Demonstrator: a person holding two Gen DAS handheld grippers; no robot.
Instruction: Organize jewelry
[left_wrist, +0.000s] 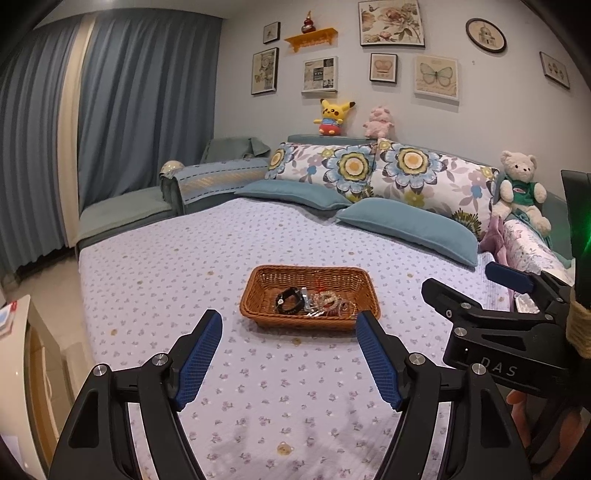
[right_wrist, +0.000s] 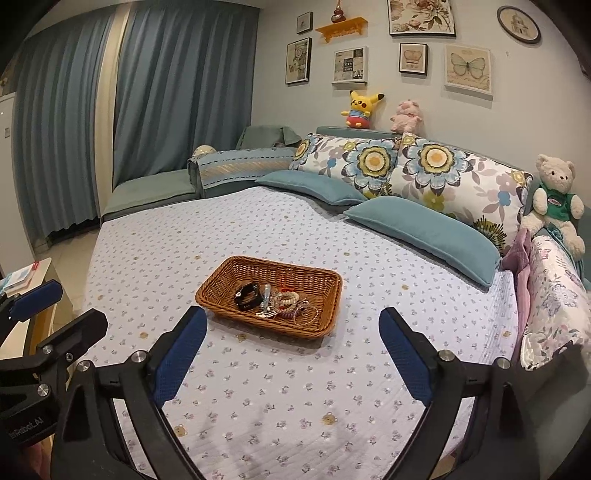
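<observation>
Left gripper (left_wrist: 289, 317): hovered low over bedspread (left_wrist: 184, 277), blue pads spread wide, gripped nothing. Right gripper (right_wrist: 292, 312): hung in the same attitude, likewise released and empty.

Jewelry (left_wrist: 317, 301): lay heaped in wicker basket (left_wrist: 310, 269) at mid-bed, just beyond both sets of fingertips. Included 1 black band (left_wrist: 290, 301), beaded bracelets and thin metal pieces, touching and partly overlapped. Found none loose on the cloth.

Stage: could not be settled. Fitted 2 readings equally: pieces gathered into 1 container, or a tangled heap awaiting separation.

Handling, judged for any single piece: called for a pinch on the thickest section, a slow vertical lift, and a check that no neighbour trailed behind. Expected thin rings to slip off the pads. Expected the light basket to slide on soft cloth if nudged sideways.

View differences:
1. From left wrist: caught the right gripper side-on, fingers visibly apart, with part of a hand (left_wrist: 517, 402) beneath it.
2. From right wrist: exposed the heap from a steeper angle, with 1 thin bangle (right_wrist: 308, 314) against the near-right wall, plus only a sliver of the left gripper at frame edge.
</observation>
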